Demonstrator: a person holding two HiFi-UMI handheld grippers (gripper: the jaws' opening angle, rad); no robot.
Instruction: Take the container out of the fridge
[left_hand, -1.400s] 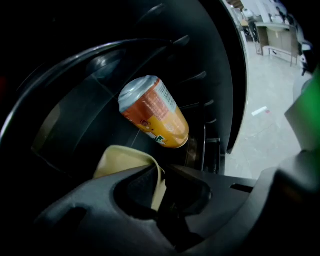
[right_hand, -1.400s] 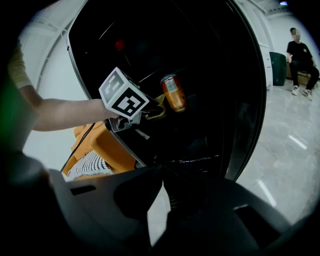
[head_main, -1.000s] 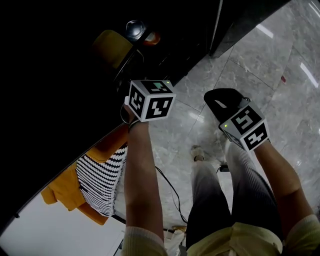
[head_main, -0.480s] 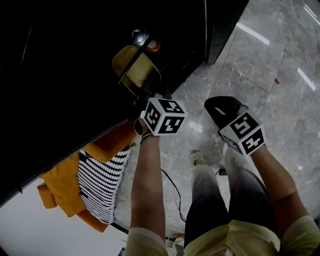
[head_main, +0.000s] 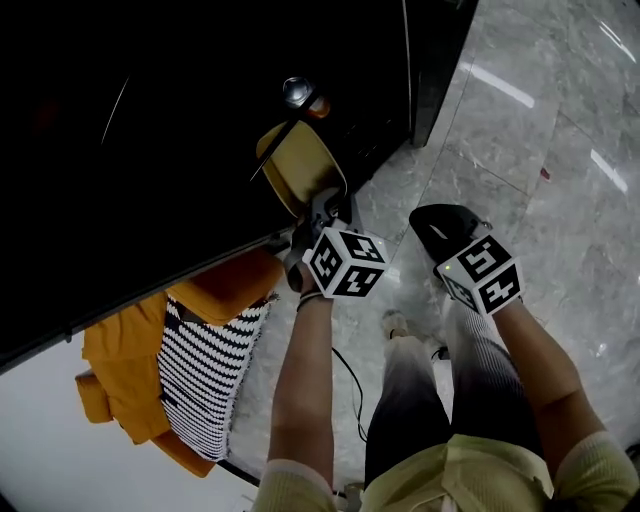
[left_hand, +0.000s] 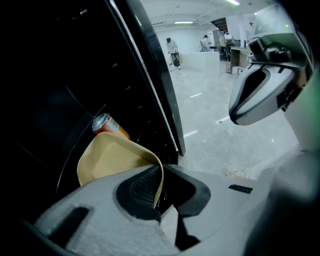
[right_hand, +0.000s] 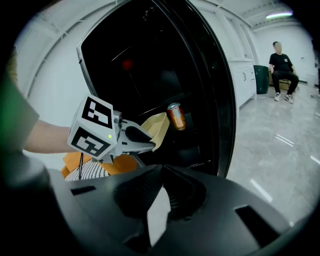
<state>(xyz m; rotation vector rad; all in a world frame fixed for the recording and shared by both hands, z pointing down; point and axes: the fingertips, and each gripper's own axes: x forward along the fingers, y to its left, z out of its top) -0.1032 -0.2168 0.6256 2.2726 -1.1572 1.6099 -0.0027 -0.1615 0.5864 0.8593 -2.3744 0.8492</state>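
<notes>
A tan, shallow container (head_main: 300, 165) hangs tilted at the dark fridge's (head_main: 150, 150) open front. My left gripper (head_main: 322, 200) is shut on its near rim. In the left gripper view the thin rim (left_hand: 159, 177) is pinched between the two pads, and the container's hollow (left_hand: 112, 157) faces me. In the right gripper view the left gripper (right_hand: 150, 141) holds the container (right_hand: 156, 127) just outside the shelves. My right gripper (head_main: 440, 215) hovers to the right over the floor, jaws together and empty (right_hand: 162, 170).
An orange drink can (head_main: 300, 95) stands on the fridge shelf just behind the container, also visible as the can (right_hand: 176, 116). The black door edge (head_main: 425, 60) stands to the right. Orange and striped cloth (head_main: 190, 350) lies lower left. A person sits far off (right_hand: 280, 70).
My left gripper has drawn the container rightward and out of the dark fridge interior, so more of it shows. The right gripper has stayed beside it, shifting only slightly.
</notes>
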